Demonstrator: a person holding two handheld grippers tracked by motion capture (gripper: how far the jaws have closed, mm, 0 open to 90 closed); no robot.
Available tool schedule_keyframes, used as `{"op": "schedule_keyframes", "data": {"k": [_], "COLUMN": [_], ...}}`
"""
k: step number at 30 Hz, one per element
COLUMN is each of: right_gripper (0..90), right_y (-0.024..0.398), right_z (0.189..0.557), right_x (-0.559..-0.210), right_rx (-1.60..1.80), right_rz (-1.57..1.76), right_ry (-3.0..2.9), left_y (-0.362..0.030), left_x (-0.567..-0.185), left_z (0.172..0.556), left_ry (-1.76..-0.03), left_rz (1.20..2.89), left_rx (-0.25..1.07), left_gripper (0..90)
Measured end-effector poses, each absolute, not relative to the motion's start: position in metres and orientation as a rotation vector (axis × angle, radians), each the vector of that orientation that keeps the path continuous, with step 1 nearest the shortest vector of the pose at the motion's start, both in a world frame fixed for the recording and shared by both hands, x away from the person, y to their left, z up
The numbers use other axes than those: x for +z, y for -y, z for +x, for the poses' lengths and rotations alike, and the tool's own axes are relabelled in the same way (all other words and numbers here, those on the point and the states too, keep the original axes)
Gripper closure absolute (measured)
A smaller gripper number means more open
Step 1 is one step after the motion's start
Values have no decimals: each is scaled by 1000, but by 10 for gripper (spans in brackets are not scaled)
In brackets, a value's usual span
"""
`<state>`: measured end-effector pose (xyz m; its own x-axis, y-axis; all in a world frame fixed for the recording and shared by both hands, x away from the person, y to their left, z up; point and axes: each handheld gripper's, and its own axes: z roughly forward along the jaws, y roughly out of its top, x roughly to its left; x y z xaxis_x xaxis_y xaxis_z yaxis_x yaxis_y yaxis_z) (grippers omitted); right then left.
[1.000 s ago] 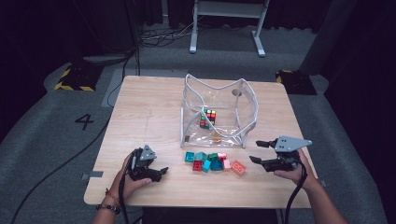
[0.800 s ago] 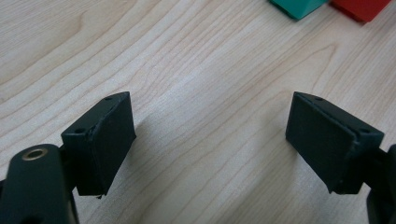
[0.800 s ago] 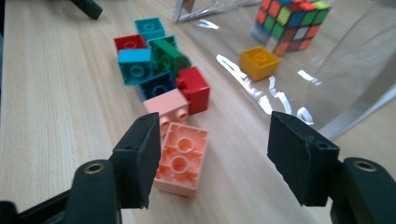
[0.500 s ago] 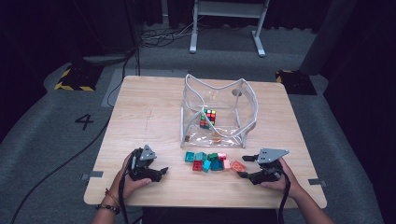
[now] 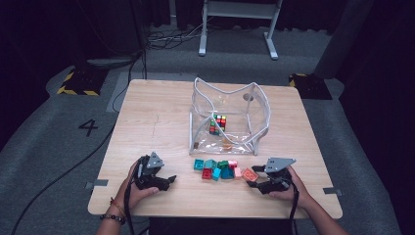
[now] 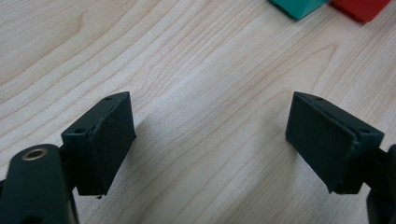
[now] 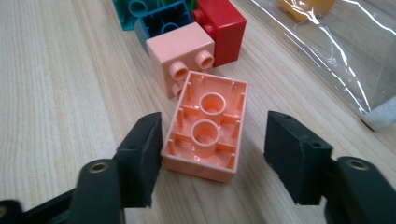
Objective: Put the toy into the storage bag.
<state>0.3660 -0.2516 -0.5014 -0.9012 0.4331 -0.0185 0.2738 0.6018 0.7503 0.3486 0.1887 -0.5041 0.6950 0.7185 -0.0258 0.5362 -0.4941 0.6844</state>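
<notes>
The pale wooden tabletop (image 7: pixel 51 93) looks matt and grained; the salmon-pink plastic brick (image 7: pixel 205 133) smooth, faintly glossy; the clear plastic bag (image 5: pixel 230 117) shiny.

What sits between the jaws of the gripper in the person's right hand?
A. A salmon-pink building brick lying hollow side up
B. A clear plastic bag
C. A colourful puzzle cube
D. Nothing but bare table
A: in the right gripper view, the salmon-pink brick lies hollow side up between the jaws of the right gripper; one jaw is at its edge, the other stands clear of it.
</notes>
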Motion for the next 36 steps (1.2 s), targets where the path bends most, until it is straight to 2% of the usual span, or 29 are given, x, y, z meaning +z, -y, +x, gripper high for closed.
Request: {"op": "schedule_keyframes", "data": {"k": [2,3,7,36], "right_gripper": [432,491,585,590], "right_y": [252,252,253,304], "right_z": [367,367,367,384], "right_x": [-502,-502,-502,-469], "right_rx": [1178,1182,1197,1251], "right_rz": [606,626,620,772], "right_ry": [-2629,-2619,-2612,-2371], "left_y": [-189,-189,-189,-189], "left_x": [-504,-504,-504,-504], "left_z": [349,349,349,349], "left_ry": [-954,-954,-954,-955], "left_rz": [2219,2219,2219,2218], "left_rx": [345,345,345,345], "left_gripper": [158,158,158,158]}}
